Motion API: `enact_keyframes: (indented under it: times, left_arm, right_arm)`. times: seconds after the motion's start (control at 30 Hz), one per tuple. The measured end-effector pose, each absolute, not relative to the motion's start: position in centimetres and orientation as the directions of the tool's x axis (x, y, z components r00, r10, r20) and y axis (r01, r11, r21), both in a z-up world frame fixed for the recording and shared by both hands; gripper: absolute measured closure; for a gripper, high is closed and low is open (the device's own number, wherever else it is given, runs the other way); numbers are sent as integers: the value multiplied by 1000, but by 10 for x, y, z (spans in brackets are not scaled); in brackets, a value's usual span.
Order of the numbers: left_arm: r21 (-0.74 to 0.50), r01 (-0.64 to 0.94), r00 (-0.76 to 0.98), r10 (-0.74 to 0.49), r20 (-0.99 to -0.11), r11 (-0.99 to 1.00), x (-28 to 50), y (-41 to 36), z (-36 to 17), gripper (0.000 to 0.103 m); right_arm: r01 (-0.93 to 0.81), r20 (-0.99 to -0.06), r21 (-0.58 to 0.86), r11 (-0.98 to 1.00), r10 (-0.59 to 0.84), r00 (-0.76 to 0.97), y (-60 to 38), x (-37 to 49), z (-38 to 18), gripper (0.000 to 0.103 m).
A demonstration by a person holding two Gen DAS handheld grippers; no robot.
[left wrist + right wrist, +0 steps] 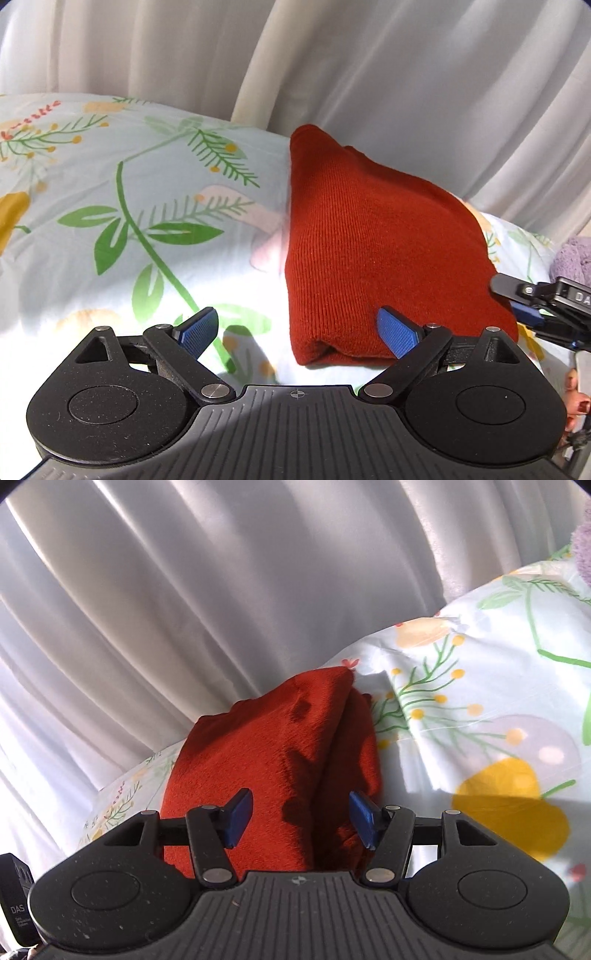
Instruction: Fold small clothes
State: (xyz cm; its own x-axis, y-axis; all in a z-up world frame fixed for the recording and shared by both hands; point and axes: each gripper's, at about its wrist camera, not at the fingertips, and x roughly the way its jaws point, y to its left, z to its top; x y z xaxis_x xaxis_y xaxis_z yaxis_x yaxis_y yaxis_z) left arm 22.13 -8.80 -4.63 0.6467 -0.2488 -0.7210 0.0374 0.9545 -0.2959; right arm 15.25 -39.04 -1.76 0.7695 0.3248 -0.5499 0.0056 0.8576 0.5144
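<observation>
Red knit [369,251] lies on the floral bed sheet [110,221], near the far edge by the white curtain [332,55]. It looks folded at least once: a doubled edge shows at the near end in the left view, and an overlap seam runs lengthwise in the right view.

Left tongs [299,332]: wide open, holding nothing. The right pad [397,332] sits over the near left corner of the knit; the left pad is over bare sheet. Whether either pad touches cloth, can't tell.

Right tongs [299,818]: open, holding nothing, with both pads above the knit's near end, straddling the seam. In the left view they come in from the right at the knit's right edge.

Judgement: the step in hand is either a grasp for 1 more fold or a final tidy.

How to do it well:
- Pinch all layers at each near corner, not just the top 1, or the stack will shear.
- Close both tongs together and lift evenly.
- Carry the near edge to the far edge, keeping the side edges aligned.
- Lay it down flat before release.

Risk: the soft bed gives, so a pad may catch the sheet along with the knit. A purple fuzzy item [572,258] sits just right of the knit; keep clear of it.
</observation>
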Motion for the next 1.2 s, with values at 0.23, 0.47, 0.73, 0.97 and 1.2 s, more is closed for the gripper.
enact_keyframes:
  times: [0.23, 0.47, 0.73, 0.97, 1.2]
  left_arm:
    - [-230, 119, 597, -255, -761, 966, 215, -91, -54, 7]
    - [-127, 47, 619, -128, -774, 991, 225, -97, -60, 9]
    - [-513, 197, 502, -535, -679, 835, 248, -39, -39, 8]
    - [-643, 48, 453, -590, -668, 765, 324, -40, -63, 7]
    - [-681, 71, 436, -637, -636, 729, 359, -63, -70, 7]
  right_arm:
    - [53, -572, 523, 851, 303, 762, -384, 154, -22, 45]
    - [102, -581, 527, 844, 270, 768, -390, 145, -19, 44]
    - [112, -585, 609, 785, 349, 732, -416, 165, -24, 37]
    - [152, -572, 725, 672, 463, 677, -442, 207, -45, 34]
    - [117, -530, 782, 612, 555, 642, -442, 242, -53, 34]
